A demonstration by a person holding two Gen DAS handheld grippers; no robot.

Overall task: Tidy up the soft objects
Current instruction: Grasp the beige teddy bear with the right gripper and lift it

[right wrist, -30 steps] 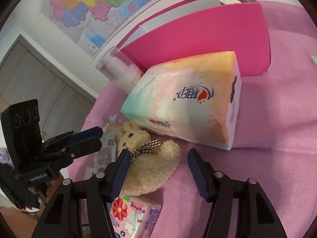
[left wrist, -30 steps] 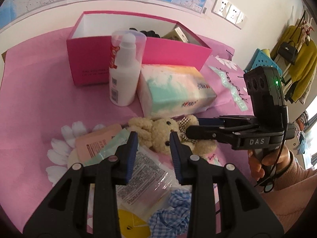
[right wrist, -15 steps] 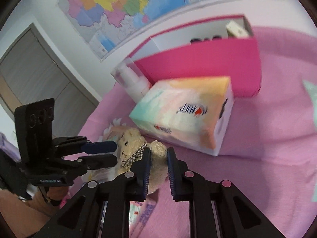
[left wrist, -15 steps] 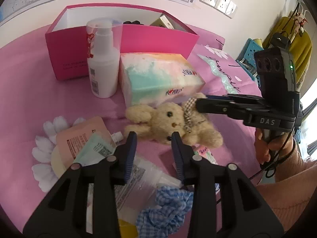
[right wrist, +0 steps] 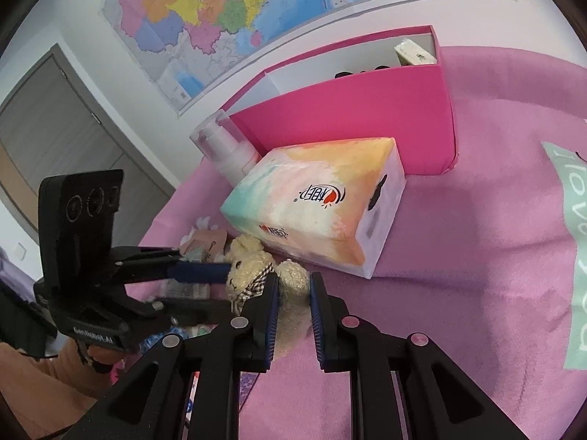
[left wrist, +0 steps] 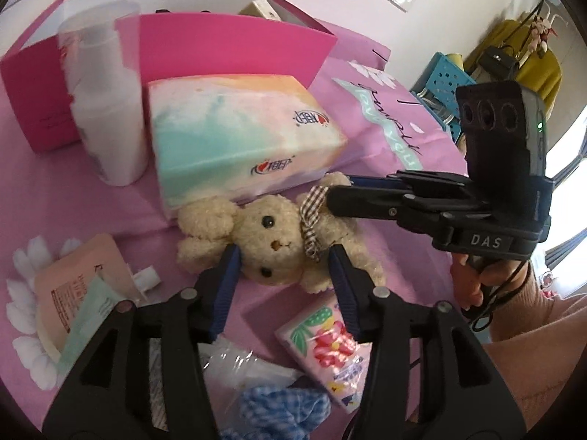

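A cream teddy bear [left wrist: 273, 242] with a checked bow lies on the pink cloth in front of a pastel tissue pack [left wrist: 238, 135]. My right gripper [right wrist: 293, 293] is shut on the bear's body [right wrist: 291, 280] and also shows in the left wrist view [left wrist: 335, 192]. My left gripper [left wrist: 284, 267] is open, its fingers on either side of the bear's head. It shows in the right wrist view [right wrist: 201, 273] beside the bear's head. An open pink box [left wrist: 234, 47] stands behind the tissue pack.
A white pump bottle [left wrist: 106, 110] stands left of the tissue pack. A floral tissue packet [left wrist: 326, 348], a blue checked scrunchie [left wrist: 279, 414], clear plastic bags [left wrist: 234, 370] and sachets [left wrist: 73, 282] lie near me. The box holds a small carton [right wrist: 414, 55] and something dark.
My right gripper closed on the teddy bear's body and keeps hold. My left gripper moved in toward the bear and opened wider around its head.
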